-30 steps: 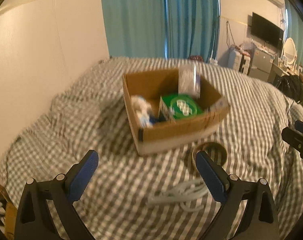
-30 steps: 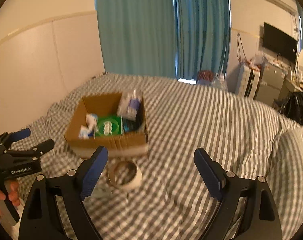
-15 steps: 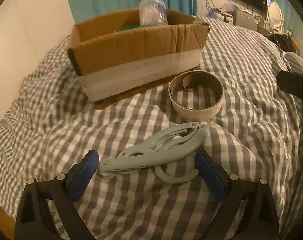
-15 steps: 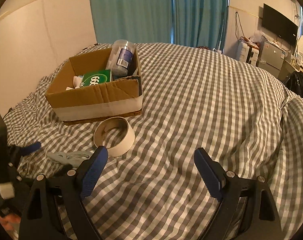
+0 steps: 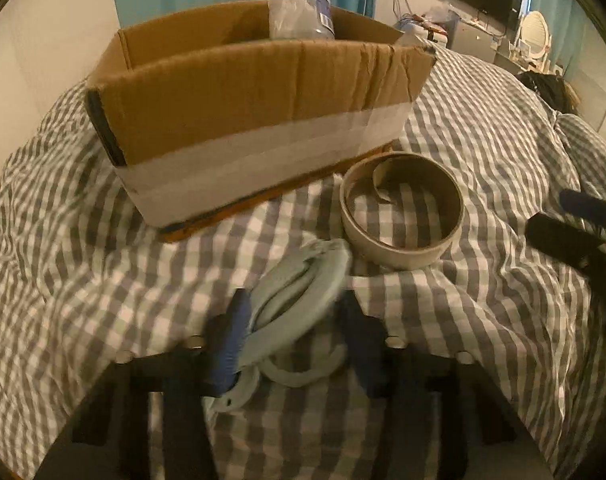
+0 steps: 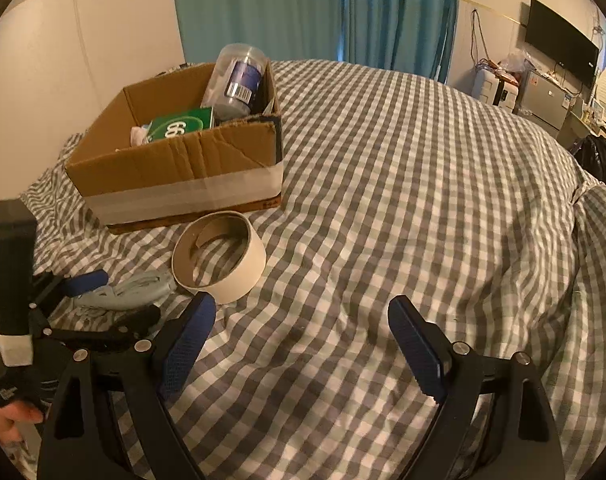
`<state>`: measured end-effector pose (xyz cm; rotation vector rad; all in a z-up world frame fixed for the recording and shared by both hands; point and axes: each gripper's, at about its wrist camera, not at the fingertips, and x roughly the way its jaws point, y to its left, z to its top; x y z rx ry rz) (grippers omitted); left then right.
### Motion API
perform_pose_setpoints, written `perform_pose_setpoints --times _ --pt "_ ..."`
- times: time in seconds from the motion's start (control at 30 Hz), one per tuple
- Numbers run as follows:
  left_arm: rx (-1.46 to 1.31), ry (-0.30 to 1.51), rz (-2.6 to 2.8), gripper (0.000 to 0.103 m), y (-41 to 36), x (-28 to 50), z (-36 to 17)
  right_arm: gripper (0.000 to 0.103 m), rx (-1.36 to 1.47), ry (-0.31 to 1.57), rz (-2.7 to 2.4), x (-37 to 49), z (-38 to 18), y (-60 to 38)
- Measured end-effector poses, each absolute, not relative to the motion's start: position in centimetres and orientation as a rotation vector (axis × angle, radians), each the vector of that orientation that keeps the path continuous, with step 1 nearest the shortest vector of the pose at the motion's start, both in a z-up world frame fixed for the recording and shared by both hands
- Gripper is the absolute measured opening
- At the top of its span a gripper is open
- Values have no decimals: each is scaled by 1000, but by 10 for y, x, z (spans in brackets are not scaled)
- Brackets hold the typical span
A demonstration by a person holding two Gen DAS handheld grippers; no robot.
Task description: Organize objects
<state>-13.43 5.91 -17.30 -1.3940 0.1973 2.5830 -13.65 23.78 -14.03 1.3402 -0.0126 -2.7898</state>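
Observation:
A pale blue-grey plastic hand tool (image 5: pixel 299 300) lies on the checked bedspread, just in front of a cardboard box (image 5: pixel 255 120). My left gripper (image 5: pixel 295 328) has closed in on the tool, its blue pads on either side of the handles. The tool also shows in the right wrist view (image 6: pixel 131 290), with the left gripper (image 6: pixel 103 296) around it. A tape roll (image 5: pixel 401 214) lies beside the tool, also in the right wrist view (image 6: pixel 219 256). My right gripper (image 6: pixel 303 344) is open and empty above the bedspread, to the right of the roll.
The box (image 6: pixel 175 176) holds a clear jar (image 6: pixel 237 80), a green packet (image 6: pixel 183 128) and small white items. The checked bedspread (image 6: pixel 423 200) spreads to the right. A wall panel stands at the left, teal curtains behind, a TV and desk clutter at the far right.
My left gripper dropped low toward the bed, moved forward onto the pale tool and its jaws narrowed around the handles. The right gripper came lower and stayed open.

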Motion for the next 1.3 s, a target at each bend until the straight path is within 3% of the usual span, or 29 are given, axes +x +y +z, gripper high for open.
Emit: perform_pose_setpoints --times 0.27,0.4,0.63,0.7,0.83,1.3 --pt "-1344 188 2678 18 28 -145 -162 88 1319 46 -2695 -163 -160 200" --pt "-1341 163 2684 17 23 -151 -161 88 1341 145 -2655 -178 -175 178" --pt "-1311 329 2672 18 35 -154 -172 88 1432 167 -2610 -203 -200 162" --pt "-1302 376 2671 18 37 -151 -172 81 1431 169 -2629 -201 -200 163" --pt "-1294 429 2685 16 39 -145 -167 80 1409 153 -2642 -189 -190 168" --pt "-1143 238 2783 8 12 -112 -78 79 1229 24 -2703 -141 -126 179"
